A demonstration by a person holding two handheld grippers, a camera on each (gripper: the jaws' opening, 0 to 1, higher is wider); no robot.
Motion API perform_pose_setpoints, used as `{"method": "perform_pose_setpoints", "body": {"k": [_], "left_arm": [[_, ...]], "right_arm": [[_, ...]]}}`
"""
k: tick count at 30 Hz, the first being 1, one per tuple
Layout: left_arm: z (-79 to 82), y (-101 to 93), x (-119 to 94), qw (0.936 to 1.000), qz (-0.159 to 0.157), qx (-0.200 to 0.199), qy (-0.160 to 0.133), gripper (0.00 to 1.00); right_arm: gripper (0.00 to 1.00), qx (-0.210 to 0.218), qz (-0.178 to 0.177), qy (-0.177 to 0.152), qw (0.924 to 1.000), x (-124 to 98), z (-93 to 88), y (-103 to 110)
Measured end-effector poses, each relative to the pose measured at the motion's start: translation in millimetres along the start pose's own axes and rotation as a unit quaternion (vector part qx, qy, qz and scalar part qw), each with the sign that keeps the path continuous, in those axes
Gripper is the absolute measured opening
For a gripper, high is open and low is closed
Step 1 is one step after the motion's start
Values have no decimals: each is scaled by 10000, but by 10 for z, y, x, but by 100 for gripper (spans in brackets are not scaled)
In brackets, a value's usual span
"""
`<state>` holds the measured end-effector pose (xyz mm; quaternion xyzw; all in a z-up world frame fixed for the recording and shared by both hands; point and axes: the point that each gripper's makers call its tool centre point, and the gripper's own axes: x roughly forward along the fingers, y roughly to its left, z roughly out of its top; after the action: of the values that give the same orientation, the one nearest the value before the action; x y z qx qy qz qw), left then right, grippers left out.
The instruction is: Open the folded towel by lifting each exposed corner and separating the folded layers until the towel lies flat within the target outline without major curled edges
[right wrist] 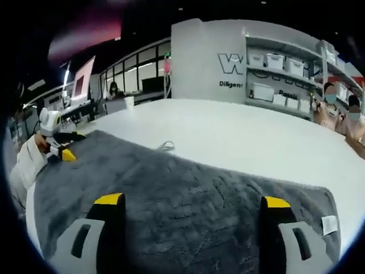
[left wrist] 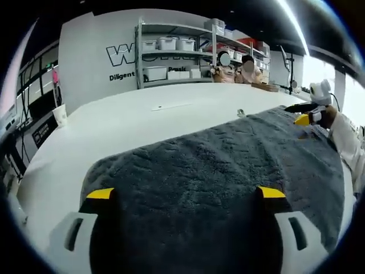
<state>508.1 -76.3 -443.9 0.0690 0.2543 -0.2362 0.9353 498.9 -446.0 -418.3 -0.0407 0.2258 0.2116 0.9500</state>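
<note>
A dark grey towel [left wrist: 217, 171] lies spread over the white table [left wrist: 131, 123]. In the left gripper view my left gripper [left wrist: 186, 194] hovers low over the towel's near part, its yellow-tipped jaws wide apart with nothing between them. My right gripper [left wrist: 308, 117], held by a white-sleeved hand, sits at the towel's far right edge. In the right gripper view my right gripper [right wrist: 193, 201] stands open over the towel [right wrist: 188, 182], and a white label [right wrist: 329, 224] shows at the towel's right corner. My left gripper [right wrist: 64, 153] rests at the towel's far left end.
A small pale object [right wrist: 166, 146] lies on the table just beyond the towel's far edge. A paper cup [left wrist: 59, 115] stands near the table's left edge. Shelves with white bins [left wrist: 171, 54] and several people are behind the table.
</note>
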Motion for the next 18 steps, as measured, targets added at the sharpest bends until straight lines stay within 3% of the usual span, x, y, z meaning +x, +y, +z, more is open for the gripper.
{"method": "perform_pose_setpoints", "body": {"k": [7, 9, 18], "left_arm": [[1, 0, 1, 10000, -2, 0, -4, 99], [2, 6, 4, 10000, 9, -8, -8, 99], [9, 33, 12, 10000, 53, -34, -30, 99]], "right_arm": [[97, -253, -154, 531, 9981, 85, -260, -163], [97, -88, -94, 451, 9989, 113, -239, -184], [97, -55, -168, 394, 9991, 122, -229, -245]]}}
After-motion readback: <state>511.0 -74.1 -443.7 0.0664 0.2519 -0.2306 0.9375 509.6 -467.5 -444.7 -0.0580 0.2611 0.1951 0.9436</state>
